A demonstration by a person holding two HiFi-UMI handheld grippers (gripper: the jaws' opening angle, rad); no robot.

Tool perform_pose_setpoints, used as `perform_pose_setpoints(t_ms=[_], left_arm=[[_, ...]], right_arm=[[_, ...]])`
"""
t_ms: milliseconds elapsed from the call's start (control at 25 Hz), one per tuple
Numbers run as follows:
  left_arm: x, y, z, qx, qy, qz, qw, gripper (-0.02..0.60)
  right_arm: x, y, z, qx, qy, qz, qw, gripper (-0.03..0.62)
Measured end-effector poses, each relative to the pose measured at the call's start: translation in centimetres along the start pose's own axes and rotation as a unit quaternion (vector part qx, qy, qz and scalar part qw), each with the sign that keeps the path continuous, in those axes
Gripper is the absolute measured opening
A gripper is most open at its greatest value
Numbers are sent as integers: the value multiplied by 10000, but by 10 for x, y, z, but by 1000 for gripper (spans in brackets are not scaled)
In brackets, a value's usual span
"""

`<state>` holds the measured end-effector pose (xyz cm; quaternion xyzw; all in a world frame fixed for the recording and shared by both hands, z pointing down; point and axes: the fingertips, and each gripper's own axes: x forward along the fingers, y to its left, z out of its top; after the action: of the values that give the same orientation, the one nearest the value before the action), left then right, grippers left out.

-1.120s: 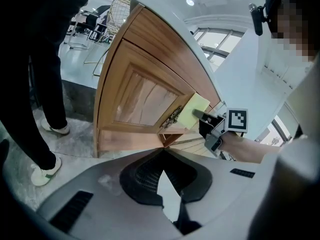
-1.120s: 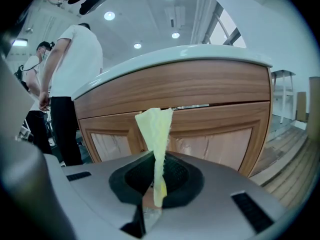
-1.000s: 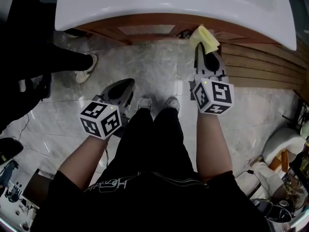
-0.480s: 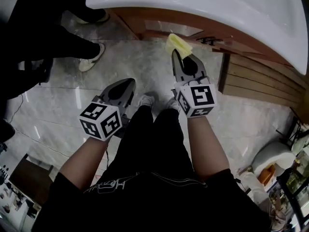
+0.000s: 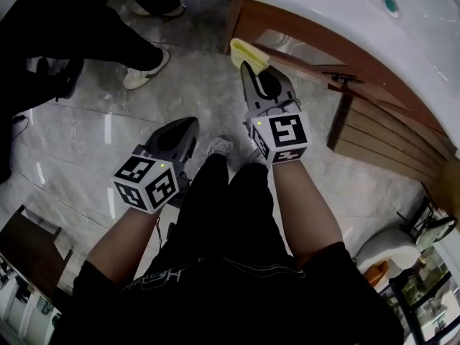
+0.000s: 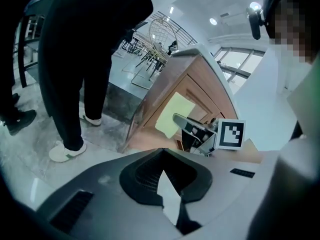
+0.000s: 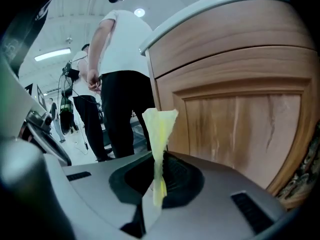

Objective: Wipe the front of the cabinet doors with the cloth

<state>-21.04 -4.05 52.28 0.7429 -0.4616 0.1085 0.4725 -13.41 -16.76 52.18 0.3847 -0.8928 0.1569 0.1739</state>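
The yellow cloth [image 5: 248, 51] is pinched in my right gripper [image 5: 249, 69], which is shut on it and holds it up against the wooden cabinet door [image 5: 287, 43] near the cabinet's left corner. In the right gripper view the cloth [image 7: 159, 129] stands up from the jaws, with the door panel [image 7: 235, 119] close on the right. My left gripper [image 5: 190, 126] hangs lower over the floor, shut and empty. From the left gripper view, the cloth [image 6: 172, 115] lies flat on the cabinet [image 6: 187, 86] above the right gripper [image 6: 192, 126].
A white basin top [image 5: 359, 13] overhangs the cabinet. A bystander's white shoes [image 5: 147, 70] stand on the marble floor [image 5: 93, 135] left of it. A slatted wooden panel [image 5: 381, 146] runs to the right. My own feet [image 5: 219, 148] are below the grippers.
My right gripper has carried the cloth leftward along the cabinet front toward its left corner, and the head view has swung left. The left gripper has hardly moved.
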Motion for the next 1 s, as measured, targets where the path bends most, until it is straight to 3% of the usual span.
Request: perform_pose_setpoints(t_ms=[200,640,1000], left_arm=[[-9,17,-1,-118,-46,70,9999,6],[-9,23,1,-151,-68,210,9996,6],[11,9,-16,-21,278,201,9994,6]], right_arm=[[22,-3,3,-273,-8,-287,9992,41],[26,-27,-9,144,150,-658,9976,41],[8,-60,-15,372,82,-909,9951,41]])
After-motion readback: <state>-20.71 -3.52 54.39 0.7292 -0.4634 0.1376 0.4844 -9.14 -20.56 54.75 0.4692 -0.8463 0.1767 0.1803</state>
